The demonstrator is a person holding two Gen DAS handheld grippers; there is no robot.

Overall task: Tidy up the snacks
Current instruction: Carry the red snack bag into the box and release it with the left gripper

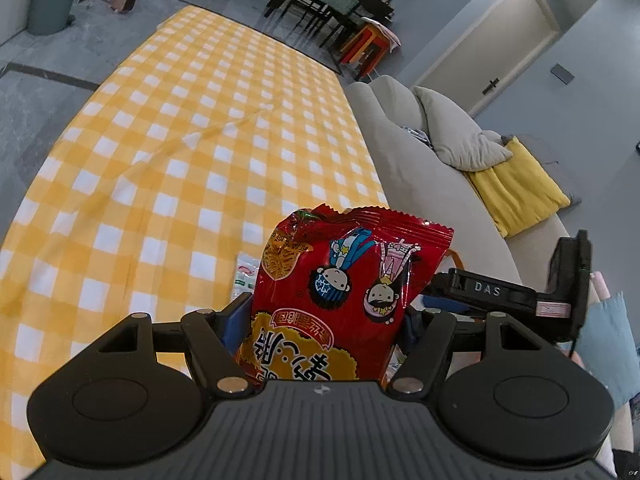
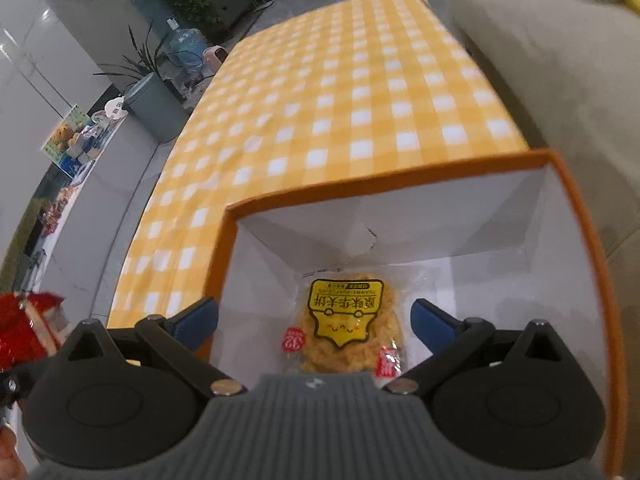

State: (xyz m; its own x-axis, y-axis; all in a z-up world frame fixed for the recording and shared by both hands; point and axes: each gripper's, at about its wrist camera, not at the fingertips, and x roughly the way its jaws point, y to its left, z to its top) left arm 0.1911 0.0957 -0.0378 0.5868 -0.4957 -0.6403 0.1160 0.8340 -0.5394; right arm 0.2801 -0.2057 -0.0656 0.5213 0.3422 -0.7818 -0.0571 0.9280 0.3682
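Note:
My left gripper point(image 1: 320, 316) is shut on a red noodle-snack bag point(image 1: 340, 280) with cartoon children on it and holds it upright above the yellow checked tablecloth point(image 1: 180, 140). My right gripper point(image 2: 314, 320) is open and empty, hovering over an orange box point(image 2: 400, 184) with a white inside. A clear packet with a yellow label point(image 2: 344, 324) lies flat on the box floor between my right fingertips. The red bag also shows at the left edge of the right wrist view point(image 2: 24, 328). The right gripper's body shows in the left wrist view point(image 1: 520, 292).
A small clear snack packet point(image 1: 244, 276) lies on the cloth behind the red bag. A grey sofa point(image 1: 420, 152) with a yellow cushion borders the table's right side. A grey bin point(image 2: 156, 108) stands on the floor off the table's left.

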